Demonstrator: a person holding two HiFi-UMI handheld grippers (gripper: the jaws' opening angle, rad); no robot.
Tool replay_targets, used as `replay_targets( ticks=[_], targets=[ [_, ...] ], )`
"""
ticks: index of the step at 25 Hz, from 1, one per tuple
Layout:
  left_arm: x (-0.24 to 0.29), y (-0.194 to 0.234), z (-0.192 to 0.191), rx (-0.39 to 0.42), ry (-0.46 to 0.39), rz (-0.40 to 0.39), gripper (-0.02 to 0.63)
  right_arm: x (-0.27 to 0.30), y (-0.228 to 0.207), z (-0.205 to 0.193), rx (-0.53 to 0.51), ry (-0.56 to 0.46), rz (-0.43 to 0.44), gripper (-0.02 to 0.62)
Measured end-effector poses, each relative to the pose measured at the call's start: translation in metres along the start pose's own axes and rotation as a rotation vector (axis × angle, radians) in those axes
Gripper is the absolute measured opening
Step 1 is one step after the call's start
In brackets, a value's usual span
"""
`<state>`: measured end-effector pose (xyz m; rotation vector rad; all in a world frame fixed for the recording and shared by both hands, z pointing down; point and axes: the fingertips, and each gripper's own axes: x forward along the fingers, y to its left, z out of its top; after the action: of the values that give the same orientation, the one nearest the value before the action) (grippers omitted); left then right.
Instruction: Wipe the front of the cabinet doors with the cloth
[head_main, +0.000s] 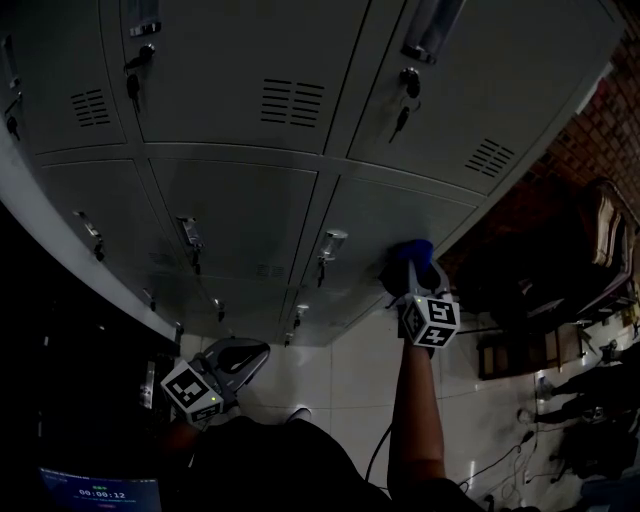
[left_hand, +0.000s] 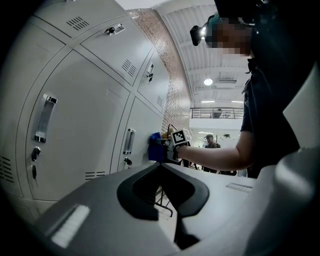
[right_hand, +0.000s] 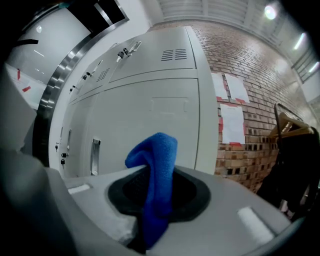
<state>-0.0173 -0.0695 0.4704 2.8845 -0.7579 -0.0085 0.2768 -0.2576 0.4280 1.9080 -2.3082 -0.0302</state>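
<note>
A bank of grey locker doors (head_main: 240, 220) fills the head view. My right gripper (head_main: 412, 272) is shut on a blue cloth (head_main: 410, 252) and holds it against a lower door (head_main: 400, 225) near the cabinet's right end. In the right gripper view the blue cloth (right_hand: 156, 180) stands up between the jaws, close to the grey door (right_hand: 145, 120). My left gripper (head_main: 245, 355) hangs low and away from the doors, jaws shut with nothing between them. From the left gripper view the cloth (left_hand: 155, 148) presses on a door beside a handle (left_hand: 129, 141).
Door handles (head_main: 330, 243) and keys (head_main: 403, 118) stick out of the locker fronts. A brick wall (right_hand: 250, 100) with paper sheets meets the cabinet's right end. A dark rack (head_main: 600, 250) stands on the tiled floor (head_main: 340, 380) to the right. People stand far off (left_hand: 210, 142).
</note>
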Motion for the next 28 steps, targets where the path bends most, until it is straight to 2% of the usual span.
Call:
replay_targets(
  ticks=[12,14,16,19,24,28],
  targets=[
    [0.001,-0.007,-0.002,-0.003,0.010,0.000,0.000,-0.014,-0.058,-0.013,0.019,0.002,-0.154,0.071],
    [-0.001,-0.006,-0.002,-0.007,0.009,0.004,0.000,-0.018,-0.063,-0.015,0.009,0.013,-0.199,0.071],
    [-0.004,-0.004,-0.002,-0.015,0.007,0.008,0.000,-0.023,-0.056,-0.012,-0.002,0.008,-0.208,0.071],
    [-0.008,0.000,-0.001,-0.019,0.002,0.012,0.000,-0.026,-0.024,-0.001,-0.023,-0.028,-0.159,0.071],
    [-0.011,0.004,0.001,-0.016,-0.005,0.007,0.000,-0.021,0.057,0.005,-0.048,-0.089,-0.002,0.071],
    [-0.017,0.008,0.001,-0.017,-0.006,0.012,0.000,-0.006,0.114,-0.006,-0.053,-0.082,0.115,0.071]
  ],
)
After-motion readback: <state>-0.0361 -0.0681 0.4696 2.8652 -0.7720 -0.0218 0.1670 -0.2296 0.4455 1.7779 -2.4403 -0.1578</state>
